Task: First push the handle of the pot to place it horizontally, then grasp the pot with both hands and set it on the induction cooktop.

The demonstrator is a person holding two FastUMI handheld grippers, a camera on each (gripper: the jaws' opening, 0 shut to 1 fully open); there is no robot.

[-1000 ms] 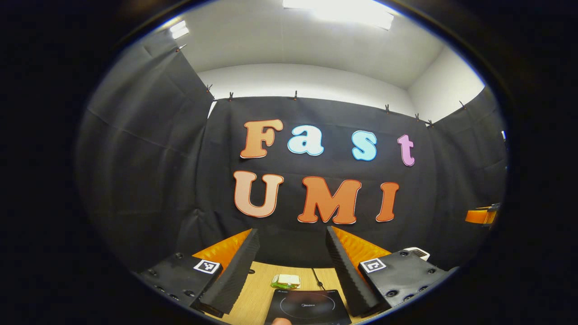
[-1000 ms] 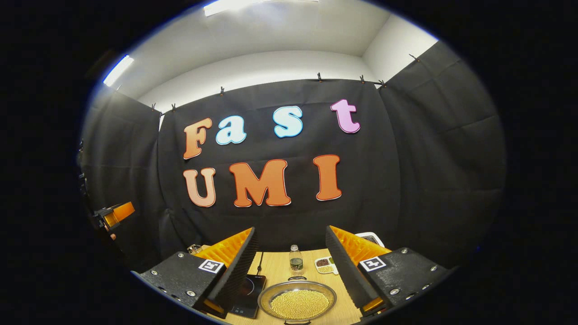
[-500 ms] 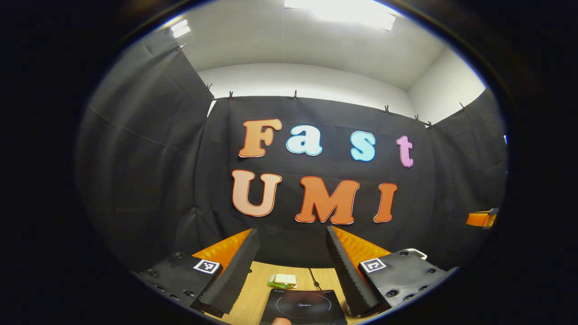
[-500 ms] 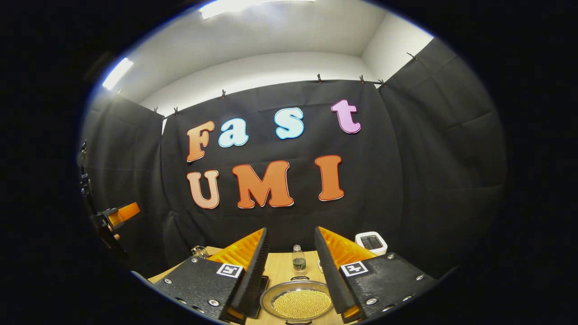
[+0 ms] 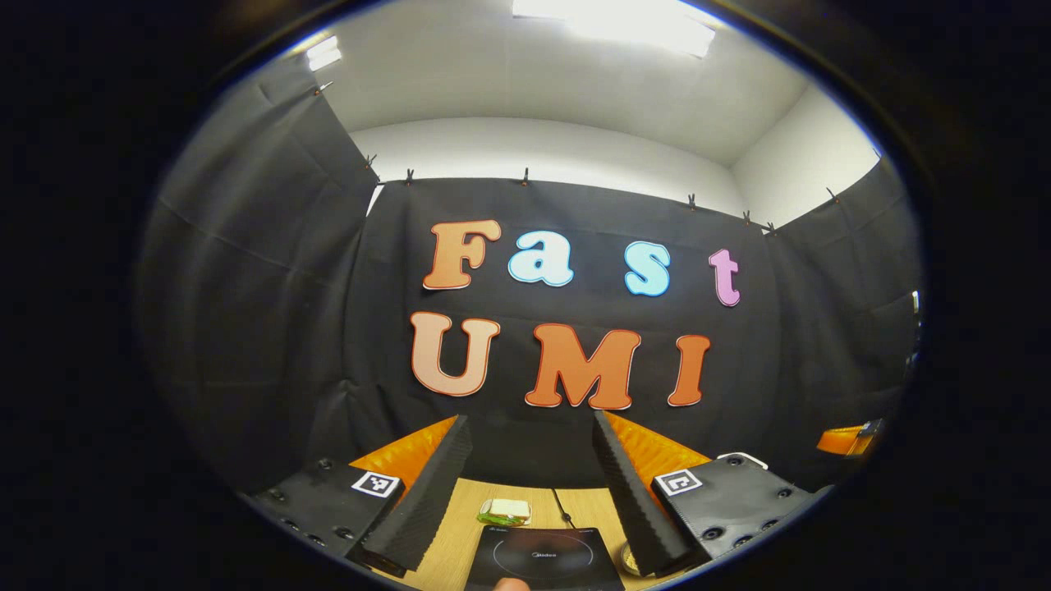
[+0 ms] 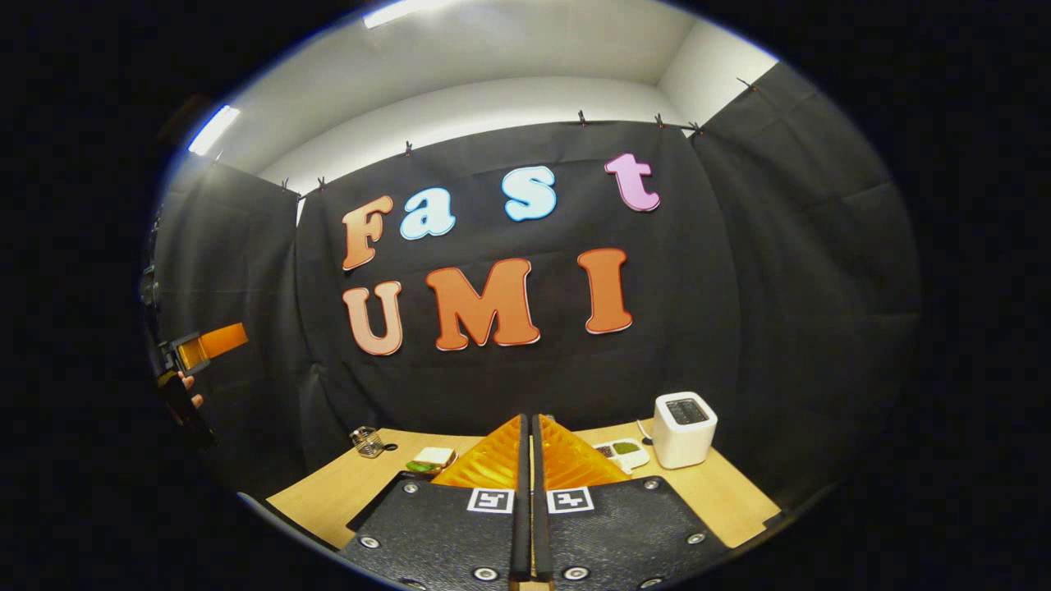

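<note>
In the left gripper view the black induction cooktop [image 5: 542,562] lies on the wooden table just below my open left gripper [image 5: 530,420], with nothing between its fingers. In the right gripper view my right gripper [image 6: 530,419] is shut, its two fingers pressed together with nothing seen between them. Its body covers the table in front, so the pot is hidden there. A dark corner of the cooktop [image 6: 379,501] shows left of that body. Each gripper also appears far off in the other's view, the right gripper [image 5: 850,441] and the left gripper [image 6: 205,345] with the hand [image 6: 190,390] holding it.
A wrapped sandwich [image 5: 503,511] and a cable [image 5: 562,507] lie behind the cooktop. At the back right of the table [image 6: 739,501] stand a white appliance [image 6: 684,427] and a divided snack dish [image 6: 620,451]. A small glass holder [image 6: 368,442] sits back left.
My right gripper has shut from wide open and tipped upward, so the pot of yellow beans passed behind its body. The left gripper swung slightly right and stays open.
</note>
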